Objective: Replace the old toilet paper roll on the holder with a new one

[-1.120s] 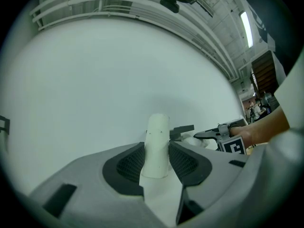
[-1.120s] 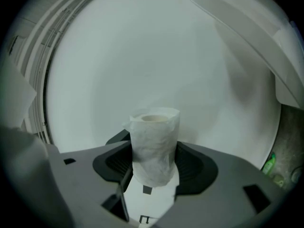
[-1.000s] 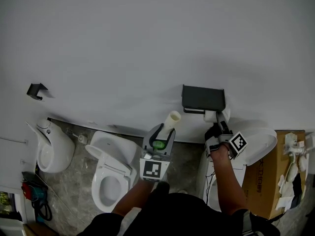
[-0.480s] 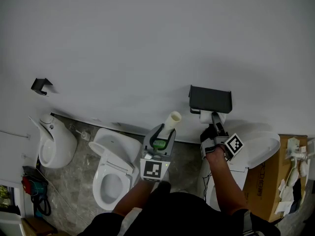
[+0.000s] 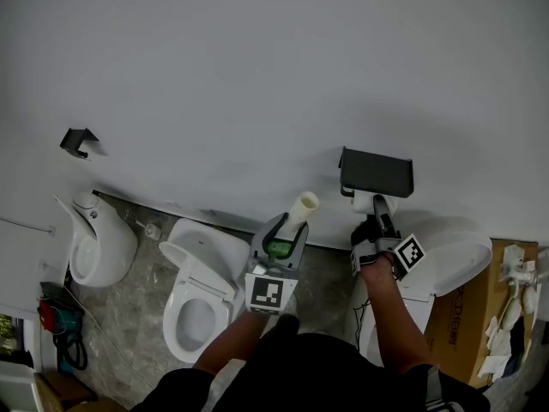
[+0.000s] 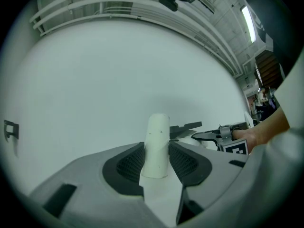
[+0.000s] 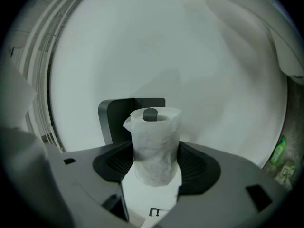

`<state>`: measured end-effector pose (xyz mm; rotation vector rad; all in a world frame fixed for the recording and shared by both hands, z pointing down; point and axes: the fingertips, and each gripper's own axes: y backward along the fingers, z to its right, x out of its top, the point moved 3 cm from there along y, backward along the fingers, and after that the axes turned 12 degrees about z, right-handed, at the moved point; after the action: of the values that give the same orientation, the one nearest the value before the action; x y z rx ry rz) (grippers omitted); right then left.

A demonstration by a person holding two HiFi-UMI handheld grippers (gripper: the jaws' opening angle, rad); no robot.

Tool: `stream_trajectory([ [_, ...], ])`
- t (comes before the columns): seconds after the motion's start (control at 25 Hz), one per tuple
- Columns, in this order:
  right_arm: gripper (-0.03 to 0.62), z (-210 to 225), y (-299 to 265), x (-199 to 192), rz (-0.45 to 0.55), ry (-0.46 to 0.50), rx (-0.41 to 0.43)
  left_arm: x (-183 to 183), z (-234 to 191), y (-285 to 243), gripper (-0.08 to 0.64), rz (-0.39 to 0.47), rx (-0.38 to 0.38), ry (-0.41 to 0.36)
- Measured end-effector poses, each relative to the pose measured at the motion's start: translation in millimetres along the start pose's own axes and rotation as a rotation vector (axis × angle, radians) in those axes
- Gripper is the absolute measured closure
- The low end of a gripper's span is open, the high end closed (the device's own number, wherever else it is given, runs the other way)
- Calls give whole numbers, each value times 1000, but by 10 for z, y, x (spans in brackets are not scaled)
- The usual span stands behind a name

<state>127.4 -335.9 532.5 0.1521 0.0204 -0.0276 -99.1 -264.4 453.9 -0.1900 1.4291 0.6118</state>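
Counting 2 grippers: left gripper (image 5: 290, 227) clamps 1 cardboard tube (image 6: 156, 141), right gripper (image 5: 382, 221) clamps 1 paper roll (image 7: 154, 146) beside 1 holder (image 5: 376, 172).

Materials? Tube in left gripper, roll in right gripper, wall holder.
Tube: likely cardboard, matte off-white, smooth and bare. Roll: tissue paper, white, crinkled soft surface. Holder: matte black, flat hard edges; metal or plastic, can't tell.

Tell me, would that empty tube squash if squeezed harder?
Probably: the tube looks like bare, paperless card, so a harder squeeze could dent it. It is likely very light, and being round, it would probably roll if dropped.
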Motion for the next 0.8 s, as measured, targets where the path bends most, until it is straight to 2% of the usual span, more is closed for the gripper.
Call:
stream_trajectory([
  [0.16,290,-39,37,36,18,30,22,-3,2,-3,399,-4,-12,-5],
  [0.4,267,-32,224,139,29,114,0,34,33,-12,399,1,-5,6],
  [0.52,267,-99,332,216,8,249,28,36,78,-14,399,-1,-15,13],
  [0.68,267,-283,500,296,-46,493,86,63,215,-24,399,-2,-36,-4],
  [0.8,267,-393,604,366,-75,681,110,112,293,-59,399,14,-34,12],
])
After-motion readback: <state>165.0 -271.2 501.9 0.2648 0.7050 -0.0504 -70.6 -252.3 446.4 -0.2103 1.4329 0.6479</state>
